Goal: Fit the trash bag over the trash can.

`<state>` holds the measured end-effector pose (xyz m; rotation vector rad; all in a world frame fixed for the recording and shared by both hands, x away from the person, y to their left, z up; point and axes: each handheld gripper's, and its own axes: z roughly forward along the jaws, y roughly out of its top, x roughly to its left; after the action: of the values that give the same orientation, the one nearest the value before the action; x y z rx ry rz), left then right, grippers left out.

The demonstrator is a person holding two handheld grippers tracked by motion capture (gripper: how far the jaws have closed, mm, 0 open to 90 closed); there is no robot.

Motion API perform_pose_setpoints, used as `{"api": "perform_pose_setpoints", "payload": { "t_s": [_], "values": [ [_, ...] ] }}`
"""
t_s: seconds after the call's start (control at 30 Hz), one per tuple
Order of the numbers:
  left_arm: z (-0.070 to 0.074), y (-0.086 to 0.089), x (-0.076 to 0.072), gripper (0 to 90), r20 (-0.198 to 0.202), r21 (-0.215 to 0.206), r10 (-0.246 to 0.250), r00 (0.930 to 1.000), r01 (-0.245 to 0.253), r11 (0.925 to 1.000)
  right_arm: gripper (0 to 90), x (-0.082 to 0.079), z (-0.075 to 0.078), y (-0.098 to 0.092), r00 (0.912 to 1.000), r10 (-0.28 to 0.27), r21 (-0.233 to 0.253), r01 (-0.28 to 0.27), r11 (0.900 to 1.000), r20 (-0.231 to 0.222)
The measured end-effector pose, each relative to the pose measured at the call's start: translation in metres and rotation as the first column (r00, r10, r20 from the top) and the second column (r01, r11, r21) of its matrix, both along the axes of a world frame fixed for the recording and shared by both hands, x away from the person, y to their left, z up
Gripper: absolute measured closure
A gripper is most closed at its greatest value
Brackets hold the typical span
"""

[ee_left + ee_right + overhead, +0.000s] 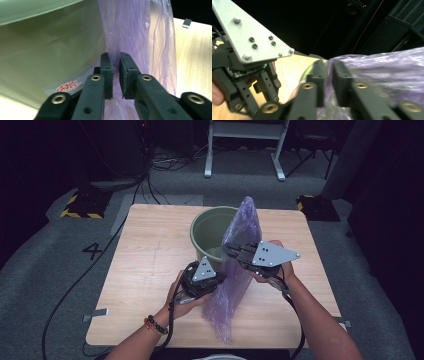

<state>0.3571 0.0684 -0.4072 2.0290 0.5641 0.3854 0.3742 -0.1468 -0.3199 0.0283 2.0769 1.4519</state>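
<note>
A crumpled, translucent purple plastic bag [239, 270] stands upright over the table, its top at the rim of a green bucket [207, 227]. My left gripper [220, 280] is shut on the bag's lower left edge, and in the left gripper view [116, 67] the jaws pinch a fold of the purple film [140, 32] right beside the bucket wall [50, 47]. My right gripper [227, 249] is shut on the bag higher up. In the right gripper view [328, 68] the bag [387, 65] streams off to the right, and the left gripper's grey plate [252, 37] is close on the left.
The wooden table [150, 265] has bare room to the left of the bucket and along the right side. A red-printed label [67, 86] sits low on the bucket wall. Cables [75, 285] trail over the grey floor, and a white frame [245, 150] stands behind the table.
</note>
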Motion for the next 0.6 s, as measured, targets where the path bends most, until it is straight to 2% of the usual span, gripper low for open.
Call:
{"api": "perform_pose_setpoints", "payload": {
  "t_s": [0.07, 0.1, 0.2, 0.27, 0.3, 0.43, 0.5, 0.6],
  "values": [
    [0.001, 0.007, 0.0, 87.6, 0.005, -0.01, 0.004, 1.0, -0.004, 0.9999, 66.8, 0.001, 0.0, -0.001, 0.9996, -0.027, 0.006, 0.027, 1.0, -0.006],
    [0.001, 0.007, 0.0, 88.0, 0.005, -0.01, 0.004, 1.0, -0.004, 0.9999, 66.8, 0.001, 0.0, -0.001, 0.9996, -0.027, 0.006, 0.027, 1.0, -0.006],
    [0.001, 0.014, 0.0, 89.4, 0.006, -0.014, 0.016, 0.9998, -0.016, 0.9998, 56.0, 0.004, 0.001, -0.004, 0.9985, -0.044, 0.034, 0.045, 0.998, -0.032],
    [0.0, 0.018, 0.0, 89.6, 0.009, -0.009, 0.02, 0.9998, -0.02, 0.9998, 53.7, 0.005, 0.001, -0.005, 0.9984, -0.044, 0.036, 0.045, 0.998, -0.037],
    [0.0, 0.019, 0.0, 89.8, 0.007, -0.009, 0.024, 0.9997, -0.024, 0.9997, 46.9, 0.005, 0.001, -0.005, 0.9978, -0.053, 0.036, 0.054, 0.998, -0.04],
    [0.0, 0.024, 0.001, 89.9, 0.014, -0.015, 0.043, 0.999, -0.043, 0.999, 42.6, 0.005, 0.003, -0.008, 0.9972, -0.065, 0.044, 0.066, 0.997, -0.038],
    [0.0, 0.027, 0.001, 89.9, 0.013, -0.02, 0.045, 0.9989, -0.045, 0.9988, 40.0, 0.006, 0.004, -0.012, 0.9955, -0.088, 0.049, 0.09, 0.995, -0.036],
    [0.0, 0.032, 0.001, 89.9, 0.013, -0.025, 0.063, 0.9979, -0.063, 0.9977, 39.4, 0.009, 0.008, -0.027, 0.9944, -0.088, 0.09, 0.093, 0.992, -0.058]
  ]
}}
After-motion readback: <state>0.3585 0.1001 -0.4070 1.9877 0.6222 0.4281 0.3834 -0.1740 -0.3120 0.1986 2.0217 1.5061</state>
